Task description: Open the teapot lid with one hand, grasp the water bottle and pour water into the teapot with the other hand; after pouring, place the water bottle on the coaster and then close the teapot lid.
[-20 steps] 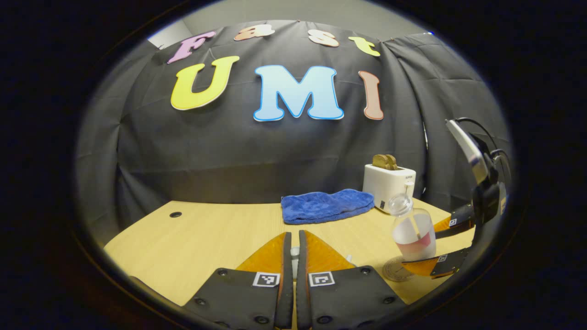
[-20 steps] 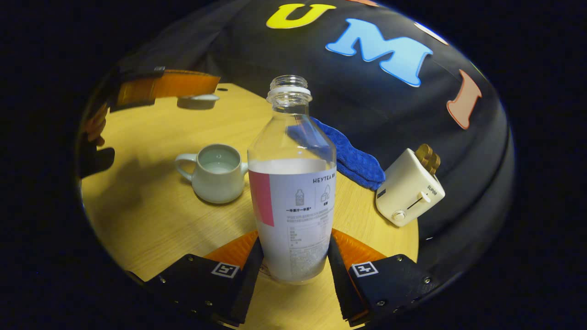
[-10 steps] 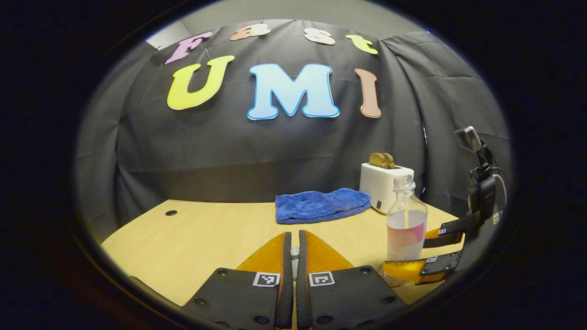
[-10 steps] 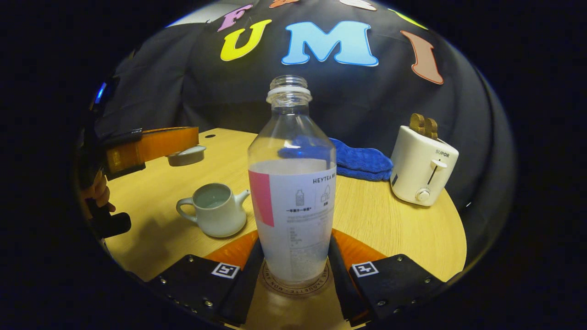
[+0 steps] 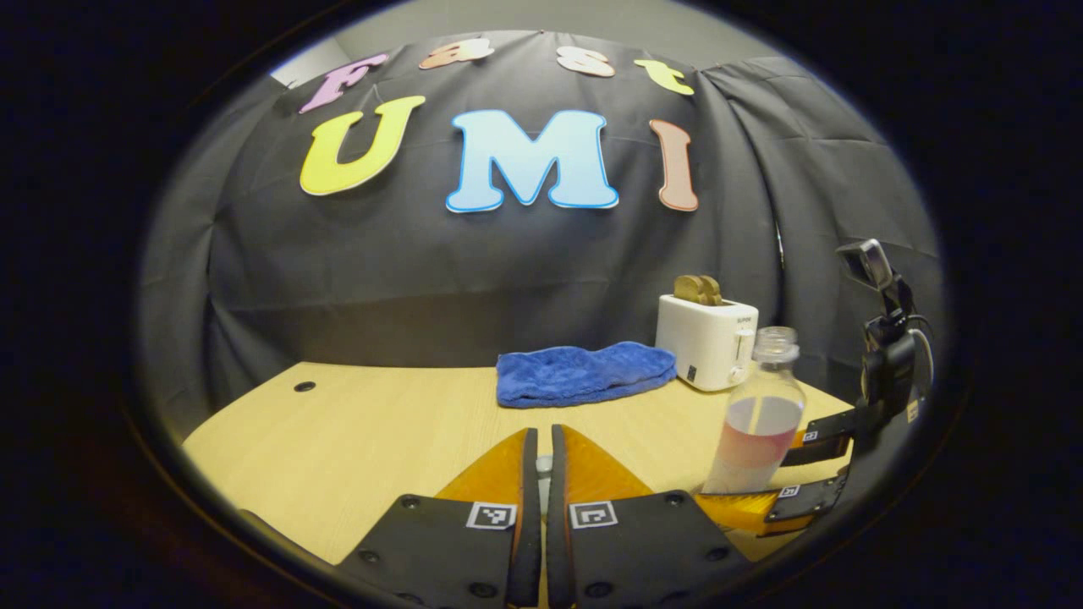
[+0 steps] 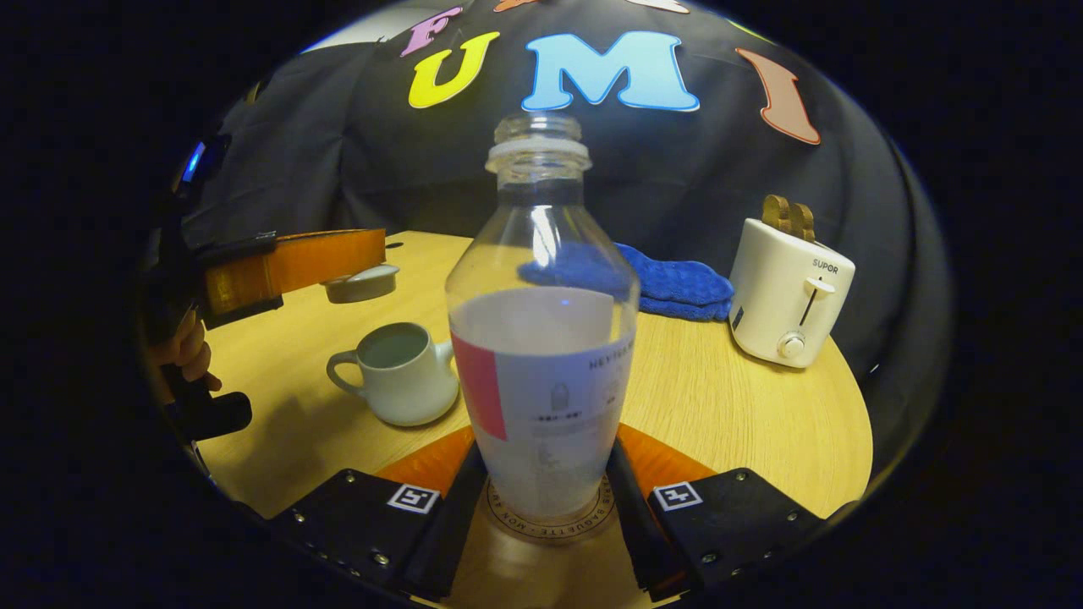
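- We are at the set-down step: the right gripper [image 6: 541,499] has both fingers pressed on the lower body of the water bottle [image 6: 541,372], whose base sits over the round coaster [image 6: 548,526], though we cannot tell if it fully rests there.
- The bottle leans a little in the left gripper view.
- Our left gripper [image 5: 538,499] is closed on the teapot lid [image 6: 362,283], holding it in the air above and behind the open teapot [image 6: 398,372].
- Next, we judge, the right fingers must open and back away without tipping the bottle; then the lid goes down onto the teapot.
- The table [image 6: 728,406] has bare wood around the teapot. A blue towel [image 5: 584,372] and white toaster [image 6: 791,292] stand well apart at the back, near the far edge.
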### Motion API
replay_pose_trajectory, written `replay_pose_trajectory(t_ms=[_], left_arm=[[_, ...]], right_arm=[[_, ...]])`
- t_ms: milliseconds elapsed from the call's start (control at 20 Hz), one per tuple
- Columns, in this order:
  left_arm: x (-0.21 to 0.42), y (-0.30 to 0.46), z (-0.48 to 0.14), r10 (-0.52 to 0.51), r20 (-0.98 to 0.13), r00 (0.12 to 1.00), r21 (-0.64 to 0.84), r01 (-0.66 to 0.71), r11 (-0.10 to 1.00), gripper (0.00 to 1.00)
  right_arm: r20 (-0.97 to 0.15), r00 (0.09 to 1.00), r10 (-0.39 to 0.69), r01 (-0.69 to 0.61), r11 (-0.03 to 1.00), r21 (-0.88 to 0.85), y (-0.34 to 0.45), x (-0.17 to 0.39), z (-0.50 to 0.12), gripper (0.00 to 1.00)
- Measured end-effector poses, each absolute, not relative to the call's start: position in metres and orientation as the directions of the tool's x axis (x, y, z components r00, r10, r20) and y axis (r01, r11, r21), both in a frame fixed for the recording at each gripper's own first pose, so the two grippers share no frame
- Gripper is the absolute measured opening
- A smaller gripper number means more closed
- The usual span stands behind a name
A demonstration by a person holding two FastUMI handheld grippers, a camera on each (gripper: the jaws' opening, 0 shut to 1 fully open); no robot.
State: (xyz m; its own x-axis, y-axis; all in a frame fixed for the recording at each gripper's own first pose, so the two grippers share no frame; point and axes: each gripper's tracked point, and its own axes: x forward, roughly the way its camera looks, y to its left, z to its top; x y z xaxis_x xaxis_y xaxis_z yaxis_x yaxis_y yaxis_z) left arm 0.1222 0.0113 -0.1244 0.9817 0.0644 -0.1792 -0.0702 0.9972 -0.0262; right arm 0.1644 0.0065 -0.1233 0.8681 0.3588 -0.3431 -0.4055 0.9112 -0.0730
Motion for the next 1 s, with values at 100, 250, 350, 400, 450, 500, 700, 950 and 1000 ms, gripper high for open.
replay_pose_trajectory(t_ms=[100,250,350,400,450,500,700,950,1000], left_arm=[[0.125,0.006,-0.131,0.056,-0.189,0.98,-0.023,-0.061,0.998,0.1],[0.126,-0.001,-0.142,0.044,-0.206,0.978,-0.012,-0.048,0.999,0.09],[0.126,-0.005,-0.149,0.039,-0.218,0.975,-0.008,-0.041,0.999,0.1],[0.126,-0.006,-0.15,0.038,-0.223,0.974,-0.004,-0.04,0.999,0.09],[0.126,-0.007,-0.152,0.037,-0.226,0.973,0.0,-0.038,0.999,0.1],[0.126,-0.009,-0.156,0.036,-0.231,0.972,0.006,-0.036,0.999,0.09],[0.125,-0.015,-0.161,0.029,-0.233,0.972,0.033,-0.022,0.999,0.09],[0.126,-0.019,-0.164,0.029,-0.238,0.971,0.036,-0.021,0.999,0.09],[0.125,-0.019,-0.164,0.03,-0.235,0.972,0.038,-0.021,0.999,0.09]], right_arm=[[-0.347,0.867,0.359,-0.404,0.912,-0.066,0.008,0.161,-0.121,0.77],[-0.349,0.867,0.354,-0.394,0.918,-0.048,0.004,0.164,-0.122,0.78],[-0.355,0.865,0.355,-0.395,0.918,-0.043,0.004,0.163,-0.123,0.78],[-0.355,0.864,0.356,-0.396,0.917,-0.042,0.004,0.162,-0.122,0.78],[-0.358,0.863,0.357,-0.397,0.917,-0.042,0.004,0.162,-0.122,0.78],[-0.36,0.862,0.356,-0.397,0.917,-0.043,0.003,0.162,-0.122,0.78],[-0.353,0.863,0.361,-0.402,0.915,-0.045,0.003,0.159,-0.117,0.81],[-0.323,0.872,0.368,-0.401,0.915,-0.04,0.001,0.155,-0.097,0.94],[-0.311,0.876,0.369,-0.397,0.917,-0.03,0.001,0.153,-0.09,0.95]])
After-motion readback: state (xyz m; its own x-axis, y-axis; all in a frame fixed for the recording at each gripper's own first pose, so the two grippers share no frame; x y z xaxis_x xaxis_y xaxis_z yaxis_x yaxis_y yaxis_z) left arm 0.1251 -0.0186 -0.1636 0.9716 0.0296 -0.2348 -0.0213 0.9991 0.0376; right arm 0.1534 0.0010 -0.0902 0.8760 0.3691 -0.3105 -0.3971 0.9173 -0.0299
